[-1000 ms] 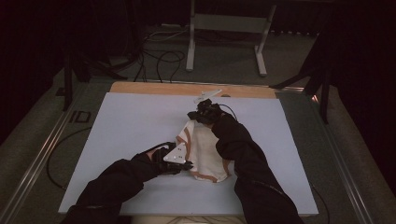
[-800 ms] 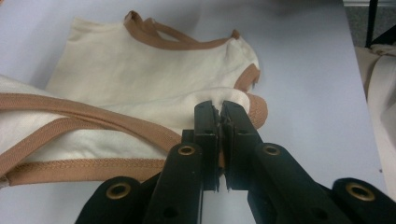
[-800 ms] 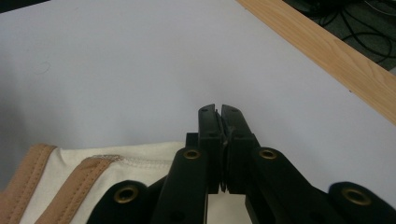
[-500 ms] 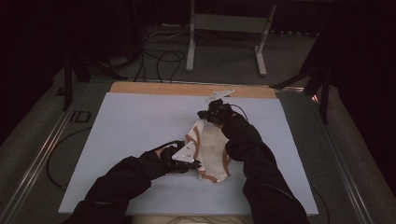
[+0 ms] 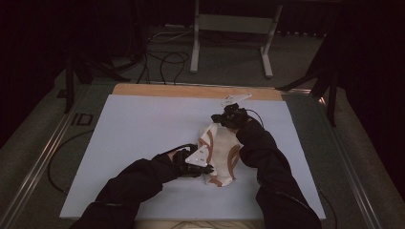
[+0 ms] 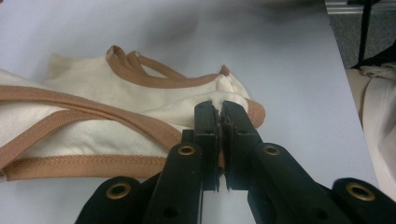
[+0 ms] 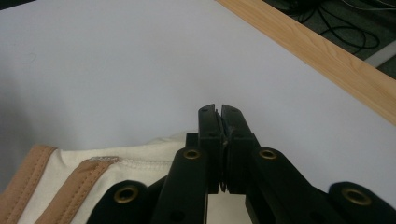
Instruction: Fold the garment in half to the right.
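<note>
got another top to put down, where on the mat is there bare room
Most of the white mat is bare: the wide left part, between the wooden strip and the left sleeve, and a narrower strip along the right edge. It is crowded mid-right, where both grippers, left and right, pinch the cream garment.

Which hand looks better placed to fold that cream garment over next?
Probably the left gripper: it is shut on the garment at its near tan-trimmed corner. The right gripper pinches the far edge.

Black sleeves [image 5: 267, 162], brass-riveted black grippers [image 6: 219, 112]
</note>
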Demonstrator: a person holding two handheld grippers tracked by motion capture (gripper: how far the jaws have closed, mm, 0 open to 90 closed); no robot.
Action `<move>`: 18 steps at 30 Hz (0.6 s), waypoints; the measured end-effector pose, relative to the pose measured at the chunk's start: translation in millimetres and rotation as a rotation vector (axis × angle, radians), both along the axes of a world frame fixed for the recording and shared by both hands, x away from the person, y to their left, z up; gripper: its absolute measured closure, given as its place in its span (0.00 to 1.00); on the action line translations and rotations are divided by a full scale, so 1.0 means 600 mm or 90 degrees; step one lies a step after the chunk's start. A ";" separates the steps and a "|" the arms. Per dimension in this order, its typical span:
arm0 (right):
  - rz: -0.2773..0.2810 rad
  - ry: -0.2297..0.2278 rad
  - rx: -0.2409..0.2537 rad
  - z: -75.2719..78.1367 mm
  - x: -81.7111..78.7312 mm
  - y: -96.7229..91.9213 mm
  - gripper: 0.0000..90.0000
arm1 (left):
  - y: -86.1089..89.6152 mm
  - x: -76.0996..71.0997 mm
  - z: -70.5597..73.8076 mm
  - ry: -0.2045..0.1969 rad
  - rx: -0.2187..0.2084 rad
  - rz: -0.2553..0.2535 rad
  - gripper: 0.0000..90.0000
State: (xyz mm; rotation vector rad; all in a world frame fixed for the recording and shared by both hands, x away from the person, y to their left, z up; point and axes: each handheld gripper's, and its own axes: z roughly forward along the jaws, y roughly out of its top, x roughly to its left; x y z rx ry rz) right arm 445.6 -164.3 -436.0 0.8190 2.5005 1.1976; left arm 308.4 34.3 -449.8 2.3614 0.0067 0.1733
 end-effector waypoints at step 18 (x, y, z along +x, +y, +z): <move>-0.028 0.000 0.012 -0.006 -0.008 -0.049 0.99 | -0.033 0.005 -0.008 0.011 -0.002 -0.017 0.96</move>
